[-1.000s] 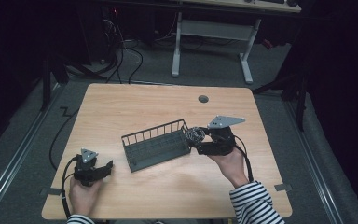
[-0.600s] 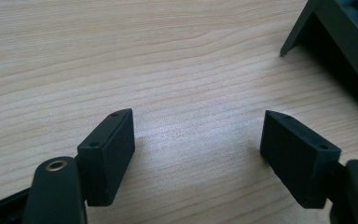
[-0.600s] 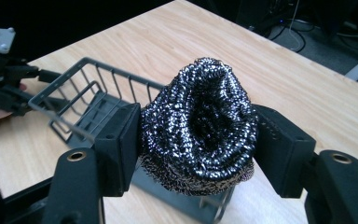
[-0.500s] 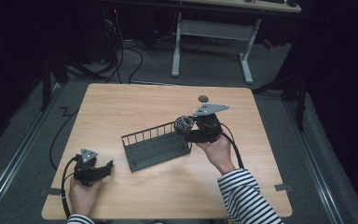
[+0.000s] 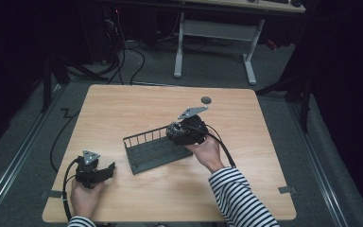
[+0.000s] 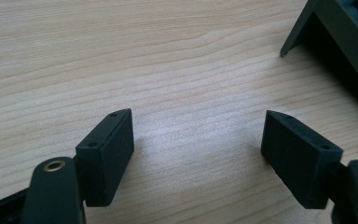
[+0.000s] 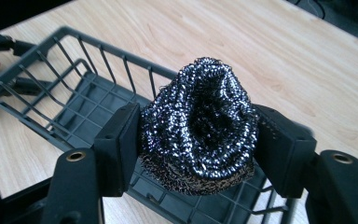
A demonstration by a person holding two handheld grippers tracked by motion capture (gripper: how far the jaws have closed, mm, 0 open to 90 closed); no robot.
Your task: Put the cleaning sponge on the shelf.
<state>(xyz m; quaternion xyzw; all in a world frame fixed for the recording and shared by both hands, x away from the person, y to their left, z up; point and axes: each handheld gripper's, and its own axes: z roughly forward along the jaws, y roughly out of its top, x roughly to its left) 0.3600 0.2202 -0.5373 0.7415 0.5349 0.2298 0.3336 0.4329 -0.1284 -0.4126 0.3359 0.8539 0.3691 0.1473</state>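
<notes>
Right gripper [image 5: 174, 131] has been carried leftward from the rack's right end to over the dark wire rack [image 5: 153, 150], steel scourer [image 7: 198, 123] clamped between its fingers [image 7: 116, 147], so a drop into the rack is judged next. Rack rim sits just below; left gripper [image 6: 198, 154], fingers wide and empty, rests on the tabletop [image 5: 137, 104] near-left, well apart.

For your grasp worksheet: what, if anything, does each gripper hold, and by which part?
The right gripper clamps a steel-wool scouring pad across its two sides, above the grey wire basket. The left gripper holds nothing, jaws open over the table.
</notes>
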